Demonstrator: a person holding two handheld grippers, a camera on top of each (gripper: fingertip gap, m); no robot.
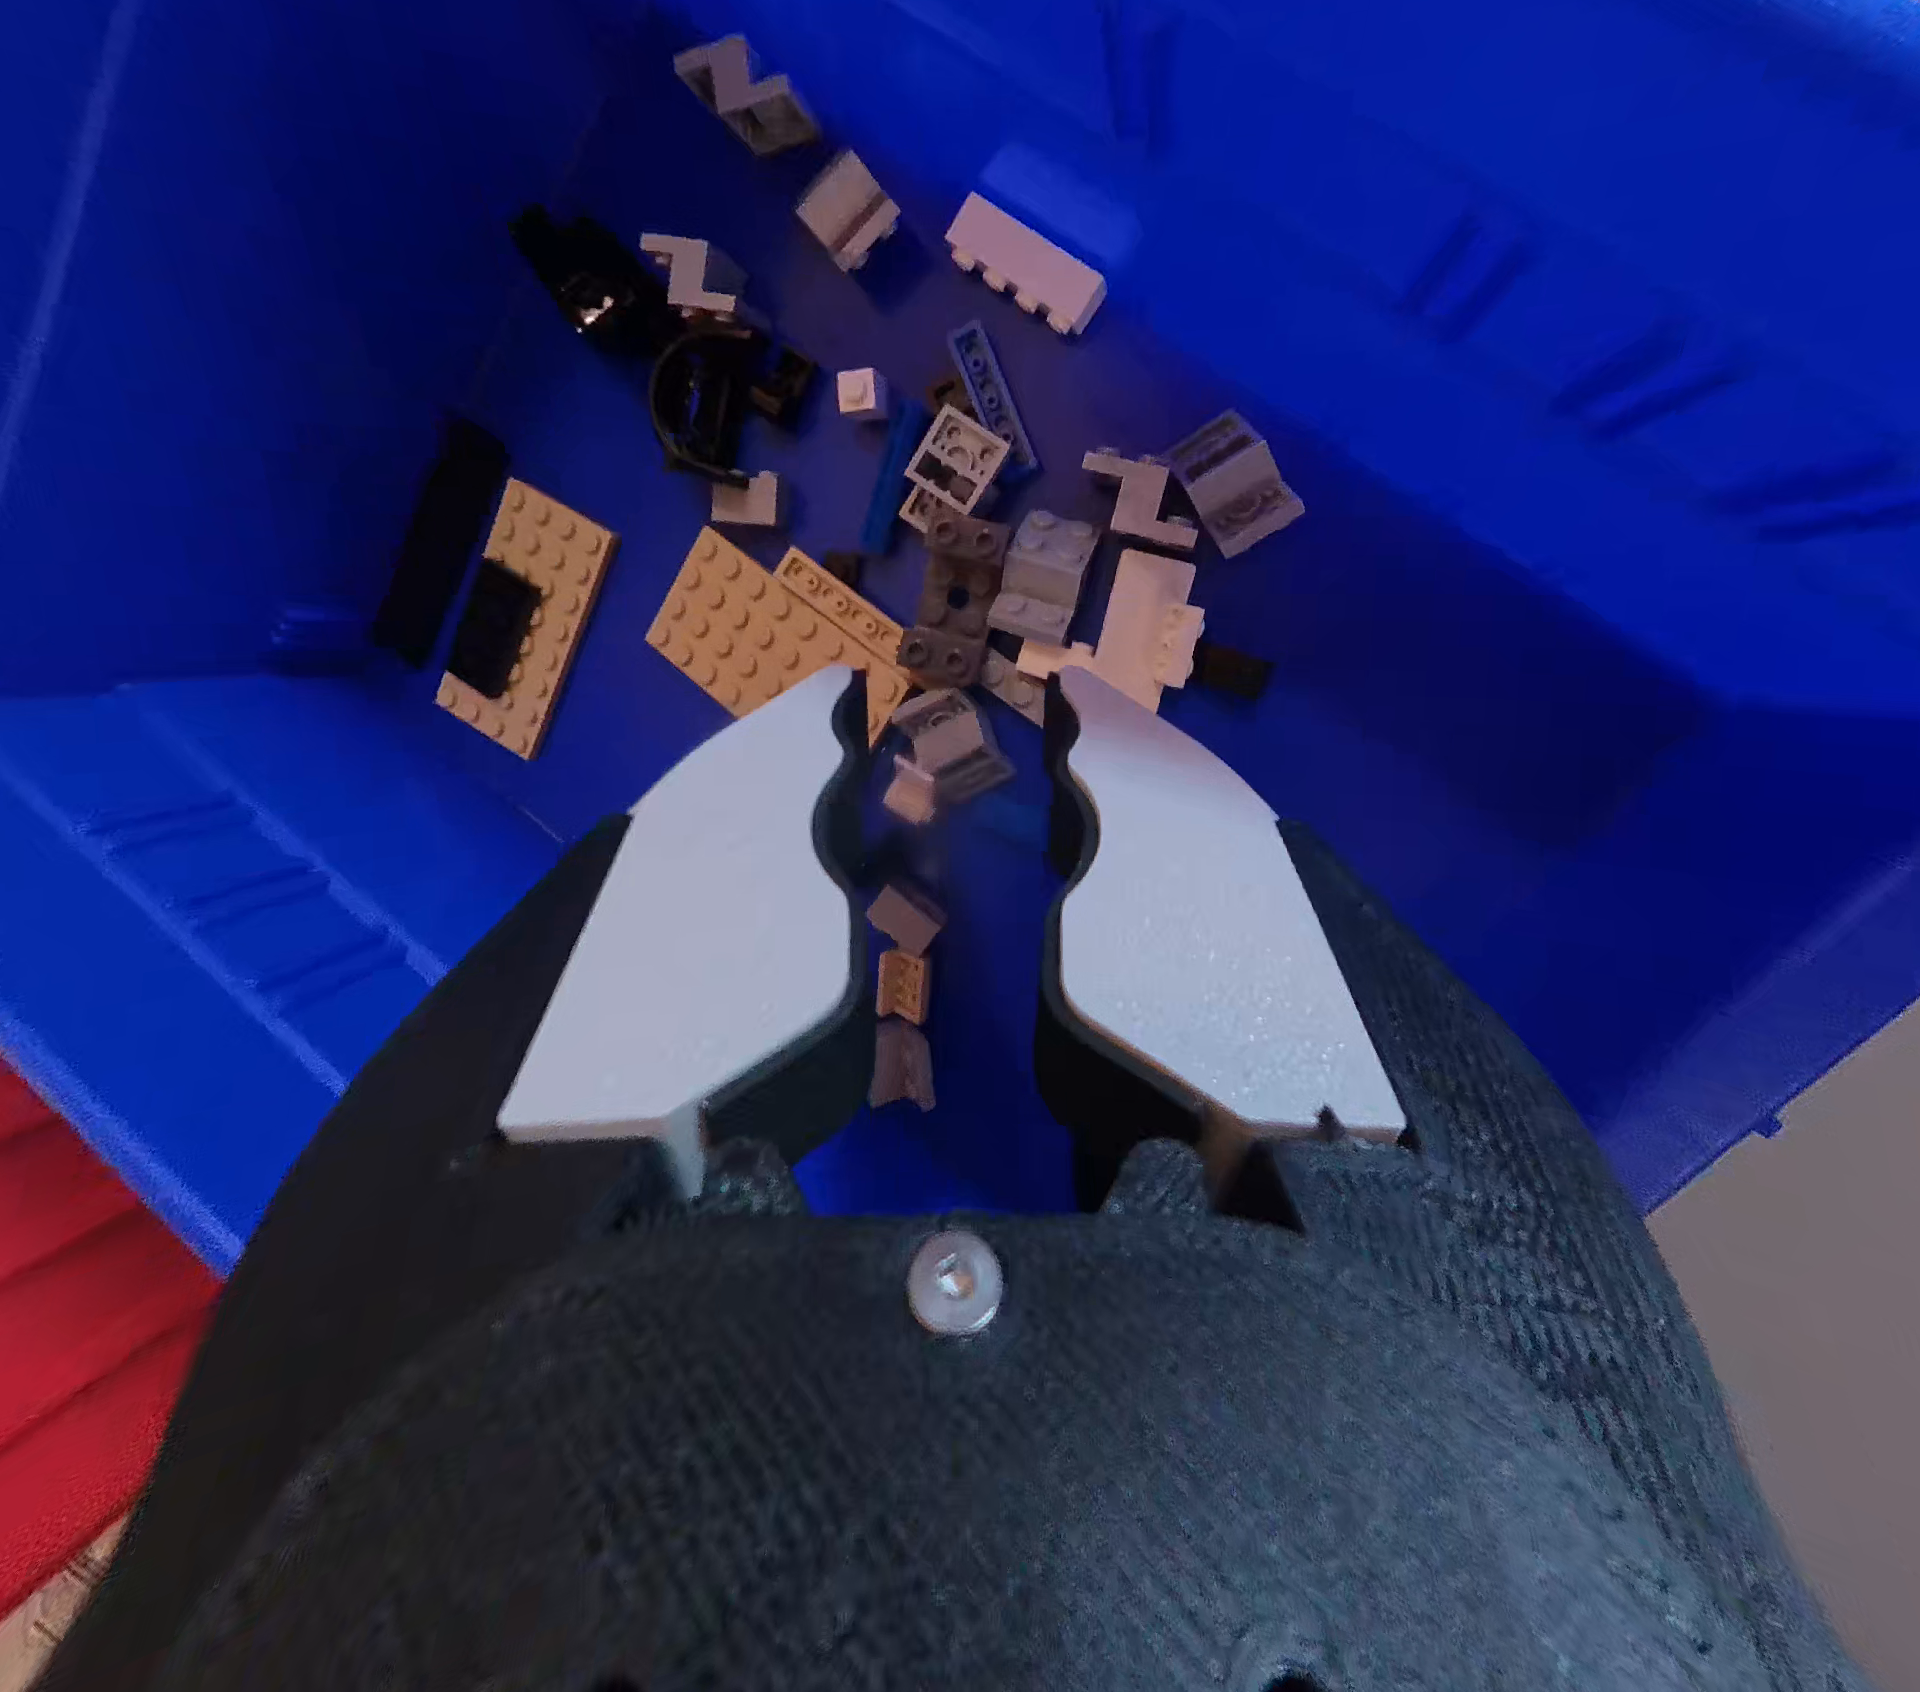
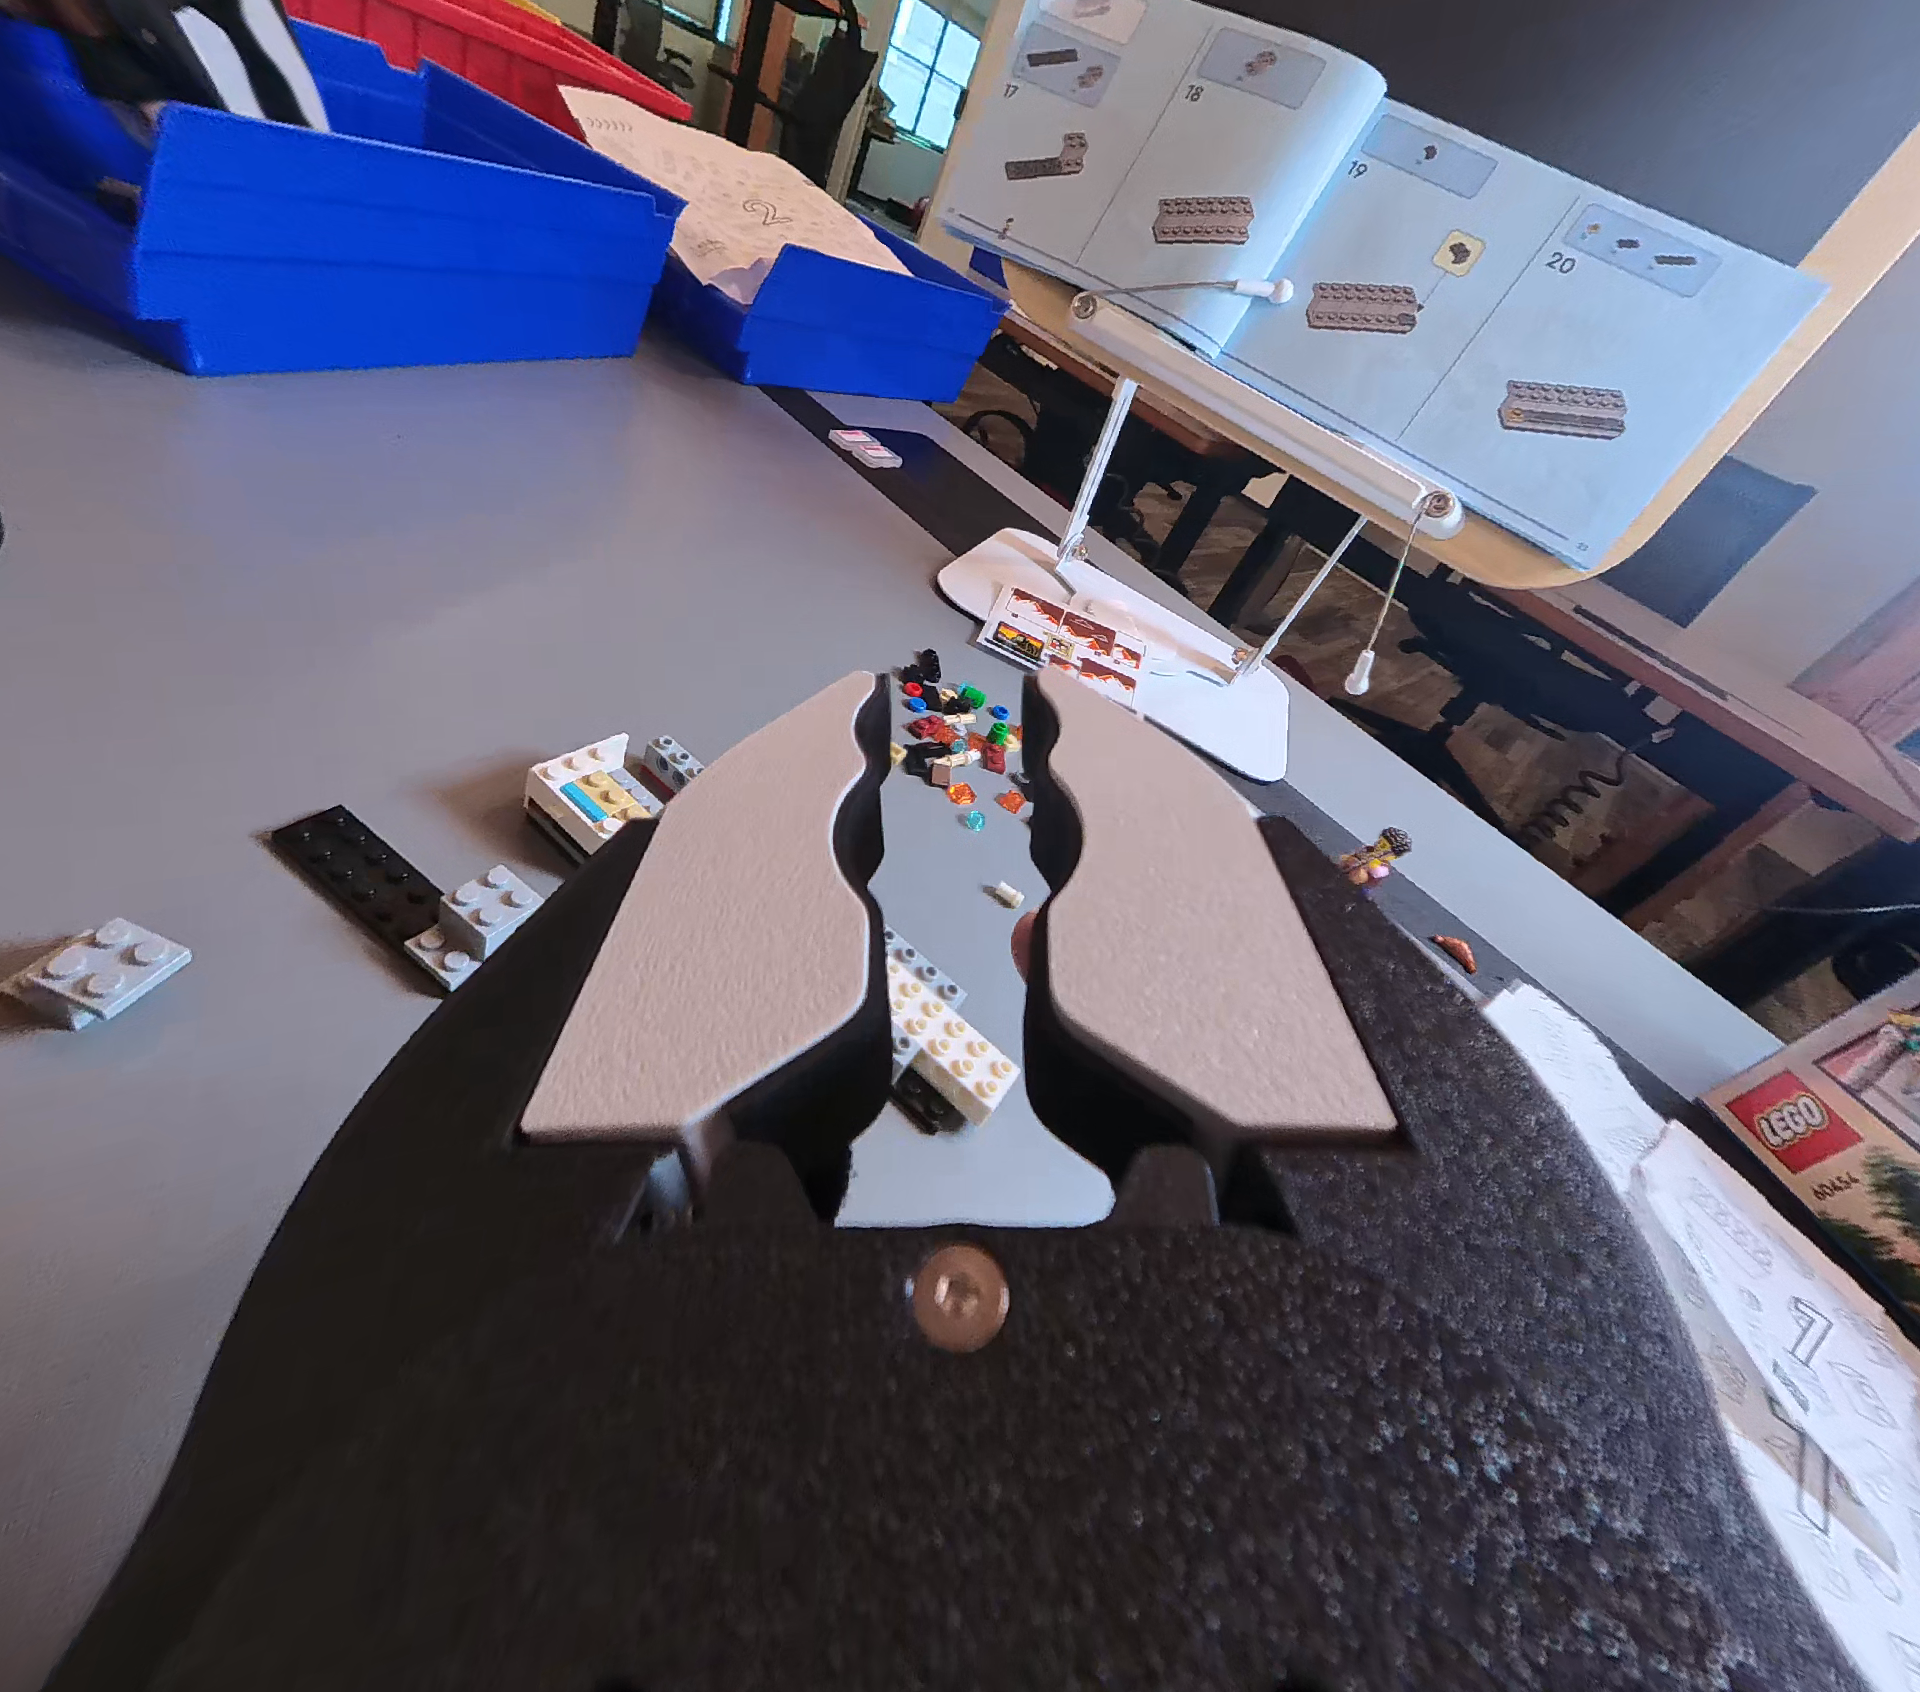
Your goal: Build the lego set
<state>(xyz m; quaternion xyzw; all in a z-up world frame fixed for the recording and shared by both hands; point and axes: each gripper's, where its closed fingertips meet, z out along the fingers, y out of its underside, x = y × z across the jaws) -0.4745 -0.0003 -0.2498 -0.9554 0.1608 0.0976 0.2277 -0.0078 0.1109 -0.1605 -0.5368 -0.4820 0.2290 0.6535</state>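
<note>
Hiding bricks [image 1: 902, 982], left hand-held gripper [image 1: 956, 686] agape

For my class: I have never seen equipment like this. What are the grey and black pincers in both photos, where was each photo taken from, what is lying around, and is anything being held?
There is no robot. A person holds one two-finger gripper in each hand, and a camera on each looks forward along its fingers.

The left gripper is seen from its own camera, looking down into a blue bin of loose bricks: tan plates, grey pieces and black parts. Its jaws are open and hold nothing.

The right gripper is seen from its camera, low over a grey table. Its jaws are also open and empty. On the table lie a heap of tiny coloured pieces, a black plate, small part-built white and grey assemblies, and an instruction booklet open on a white stand. Blue bins stand behind.
</note>
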